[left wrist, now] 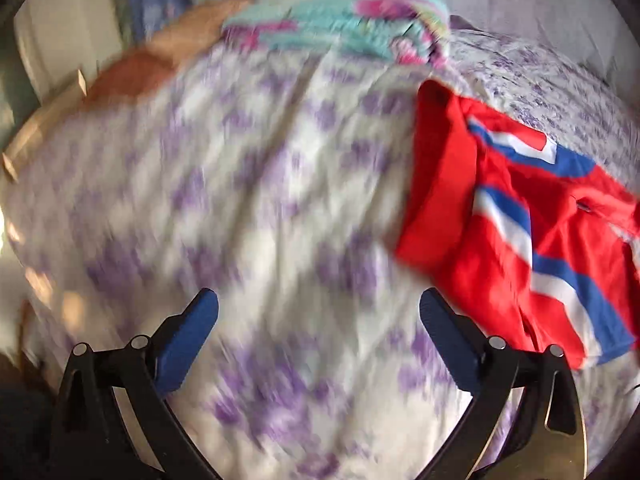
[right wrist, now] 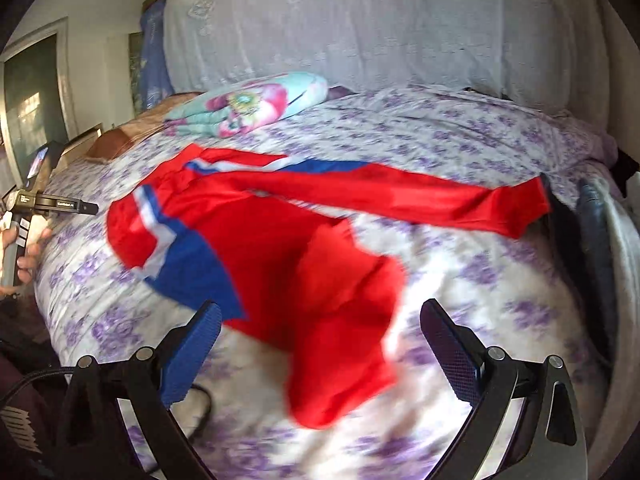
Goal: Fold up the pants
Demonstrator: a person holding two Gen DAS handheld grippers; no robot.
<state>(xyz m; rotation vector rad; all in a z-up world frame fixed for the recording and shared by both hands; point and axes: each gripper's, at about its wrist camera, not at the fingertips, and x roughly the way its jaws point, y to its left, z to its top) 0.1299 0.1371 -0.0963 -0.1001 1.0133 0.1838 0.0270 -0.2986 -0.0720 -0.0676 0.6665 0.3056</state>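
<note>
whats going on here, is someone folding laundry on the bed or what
A person holds a two-finger gripper in each hand over a bed with a purple-flowered sheet. Red pants with blue and white stripes lie spread out and rumpled on it, not yet folded. The right gripper hangs open just above the pants; the left gripper is open over bare sheet beside them. Neither holds anything. A folded floral blanket sits farther back.

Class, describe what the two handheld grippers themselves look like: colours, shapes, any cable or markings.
The left gripper and right gripper match: black curved linkage arms with silver pivot pins, and flat blue fingers with a fine textured face. From the right wrist view, the left gripper has a black body with small white lettering. A dark cable trails below the right gripper.
</note>
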